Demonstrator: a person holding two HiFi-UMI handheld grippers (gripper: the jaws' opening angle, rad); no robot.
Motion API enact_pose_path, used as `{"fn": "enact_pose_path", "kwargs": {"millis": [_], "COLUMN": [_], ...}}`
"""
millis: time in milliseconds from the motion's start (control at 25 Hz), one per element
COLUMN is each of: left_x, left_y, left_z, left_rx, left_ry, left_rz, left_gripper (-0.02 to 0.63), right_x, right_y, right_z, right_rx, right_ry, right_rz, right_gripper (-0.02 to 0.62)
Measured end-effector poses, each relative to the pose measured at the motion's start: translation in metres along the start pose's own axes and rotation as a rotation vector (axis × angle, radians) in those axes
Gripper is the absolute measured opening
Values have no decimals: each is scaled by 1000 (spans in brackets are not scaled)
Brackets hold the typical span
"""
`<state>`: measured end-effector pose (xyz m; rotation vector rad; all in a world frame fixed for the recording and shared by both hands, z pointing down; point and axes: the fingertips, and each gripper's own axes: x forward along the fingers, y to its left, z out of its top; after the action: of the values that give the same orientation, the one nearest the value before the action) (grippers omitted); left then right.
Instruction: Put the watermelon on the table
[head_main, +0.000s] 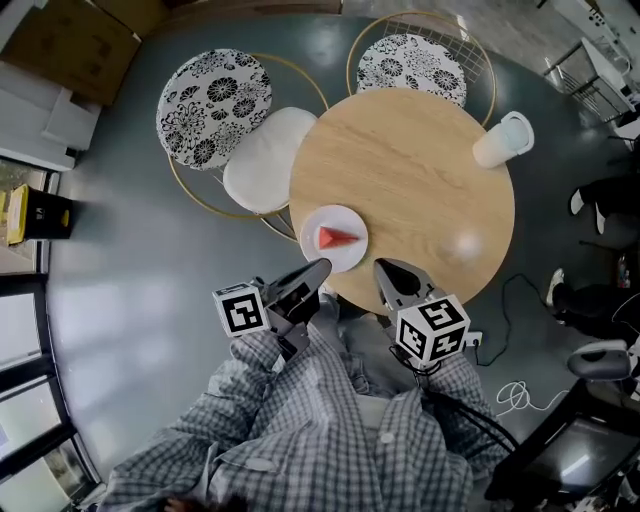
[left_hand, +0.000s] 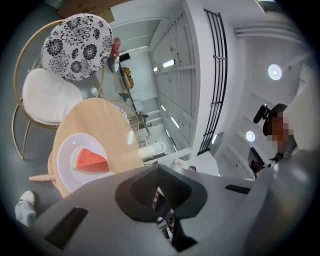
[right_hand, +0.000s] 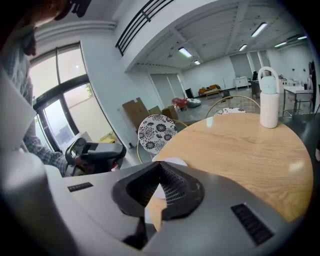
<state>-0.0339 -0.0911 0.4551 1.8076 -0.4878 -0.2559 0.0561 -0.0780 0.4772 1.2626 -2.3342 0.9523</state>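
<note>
Grey floor (head_main: 130, 270) surrounds a round wooden table (head_main: 410, 160), seen from above. At the table's near edge sits a white plate (head_main: 312, 222), and on it lies the watermelon (head_main: 338, 238): a single wedge-shaped slice lying flat, with bright red flesh. In the head view its narrow point aims to the right. The left gripper view shows a thin paler band along its broad end. It takes up only the middle of the plate, with white rim showing all round it.

A person in a checked shirt (head_main: 340, 420) holds both grippers just short of the table's near edge. The left gripper (head_main: 322, 266) points level toward the plate, close beside it but not touching, with its fingers pressed together and nothing between them. The right gripper (head_main: 382, 266) tilts down over the table's edge to the right of the plate, its fingers likewise closed tip to tip and empty.

A white bottle with a handle (head_main: 503, 140) stands at the table's far right. Two chairs with floral backs (head_main: 213, 105) stand beyond the table, the left one with a white seat cushion (head_main: 268, 158).
</note>
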Motion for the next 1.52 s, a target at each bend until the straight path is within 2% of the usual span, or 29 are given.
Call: {"fn": "enact_pose_path", "kwargs": {"millis": [160,440,560,840,1040,1280,1520], "left_x": [22,50,58,71,74,74,71], "left_y": [-29,-66,-86,-108,-108,-99,-90], "left_z": [-10,-3,-2,-12,-16,-23,-30], "left_rx": [35,-28,17,187,261,270,250], "left_ry": [24,-6,11,98,147,173,200], "left_rz": [-45,-151,-179,-180,-150,-104,-73], "left_gripper": [6,6,6,6,6,6,6], "right_x": [-31,-68,-80,-106,-116,-115,-113], "right_y": [-15,-36,-39,-46,-49,-39,-42], "right_z": [12,28,36,53,60,62,58], "right_rx": [56,65,90,141,124,12,14], "right_ry": [-71,-181,-232,-307,-349,-319,-298], "right_rz": [-16,-53,-46,-59,-84,-79,-82], "right_gripper": [8,8,8,8,8,8,8]}}
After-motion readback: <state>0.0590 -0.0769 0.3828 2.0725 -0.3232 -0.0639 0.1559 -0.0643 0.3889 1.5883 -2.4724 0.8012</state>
